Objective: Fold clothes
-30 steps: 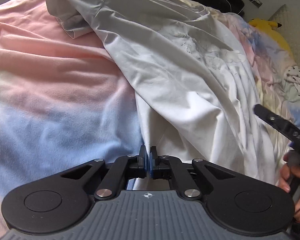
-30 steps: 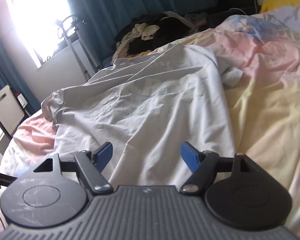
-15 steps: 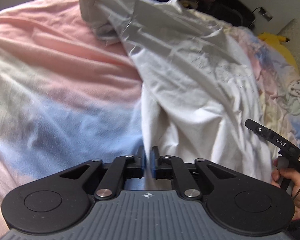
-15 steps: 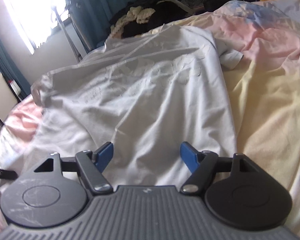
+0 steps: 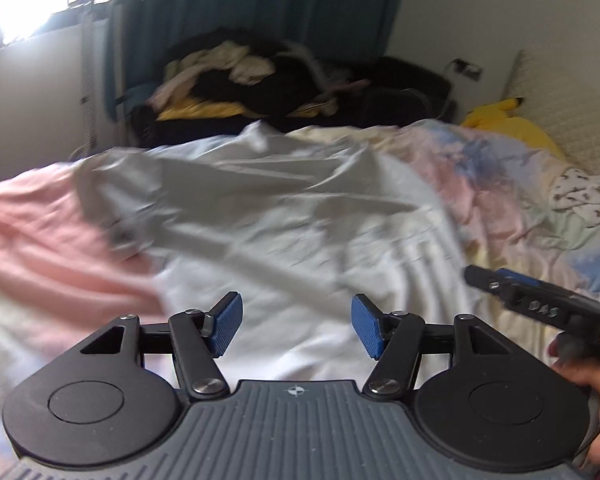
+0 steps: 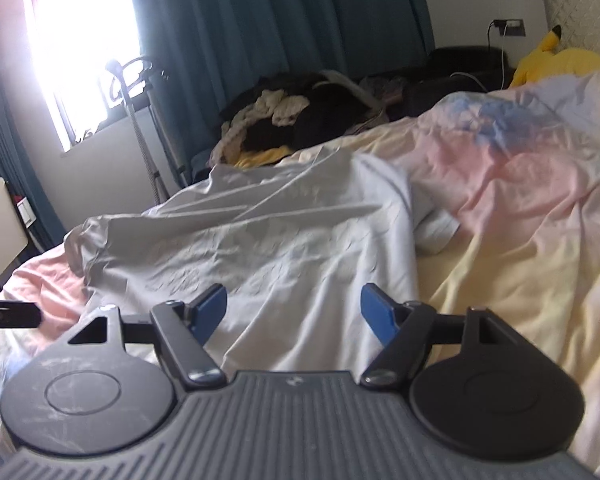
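Teal curtains (image 6: 260, 20) and a bright window (image 6: 80, 40) back this bedroom, and on the bed (image 6: 520, 240), over a pastel pink, yellow and blue duvet, lies the white T-shirt (image 6: 280, 248), spread out but rumpled. The left hand-held gripper (image 5: 296, 326) has just been opening and now stands wide, nothing between its blue pads, the shirt's near hem just below it. The right hand-held gripper (image 6: 292, 312) is wide too and empty, hovering over the same hem. That fabric looks thin, light and limp, so it should drape and crease, not hold a line; the best holds look like the hem corners or the shoulders. One sleeve (image 6: 436, 228) pokes out at the right edge. Open duvet lies to either side, plenty of room for folding. A dark clothes pile (image 6: 300, 120) and a yellow plush toy (image 6: 560, 60) sit well beyond.
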